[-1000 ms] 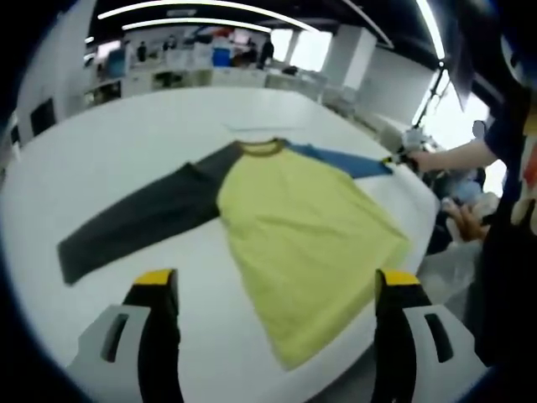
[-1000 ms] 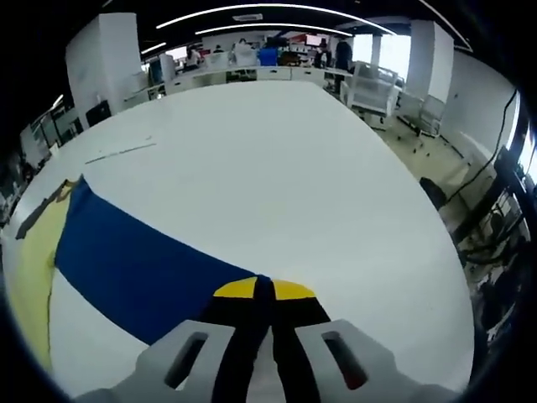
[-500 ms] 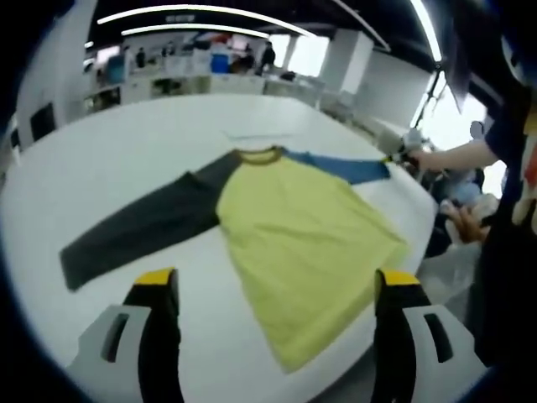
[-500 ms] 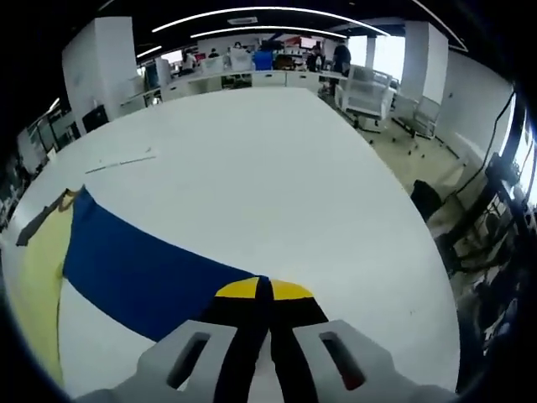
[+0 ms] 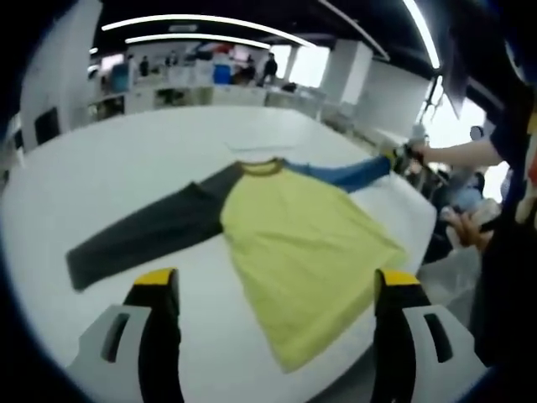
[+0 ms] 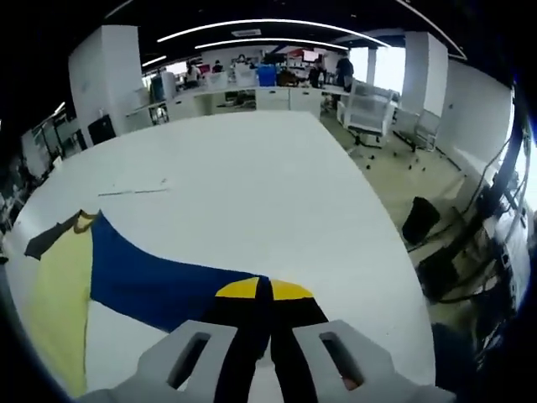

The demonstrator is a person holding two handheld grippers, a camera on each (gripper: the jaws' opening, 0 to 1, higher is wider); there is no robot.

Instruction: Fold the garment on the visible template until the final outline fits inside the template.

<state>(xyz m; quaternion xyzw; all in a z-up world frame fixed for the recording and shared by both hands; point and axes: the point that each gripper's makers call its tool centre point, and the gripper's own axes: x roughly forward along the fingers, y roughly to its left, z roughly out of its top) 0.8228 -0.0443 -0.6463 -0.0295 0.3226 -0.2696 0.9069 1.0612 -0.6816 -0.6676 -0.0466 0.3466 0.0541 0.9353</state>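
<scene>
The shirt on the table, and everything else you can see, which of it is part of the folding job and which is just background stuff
Part of the job:
shirt
blue sleeve, pinched in the right gripper
dark grey sleeve
left gripper, open above the table

Just background:
office chairs
desks with people behind them

Counter: a broad white counter (image 6: 277,168) is seen running toward 12 o'clock.
Ceiling: a dark ceiling is crossed by long curved light strips (image 6: 277,23).
Walls: white columns (image 6: 424,67) are seen at 1 to 2 o'clock, and a white wall (image 6: 101,75) at 10 o'clock.
Far end: desks and shelving (image 6: 252,88) with distant people are seen at 12 o'clock.
Windows: bright windows (image 5: 449,122) are seen at 3 o'clock in the left gripper view.
Floor: a pale floor (image 6: 403,168) with chairs (image 6: 369,101) is seen at 2 o'clock.
</scene>
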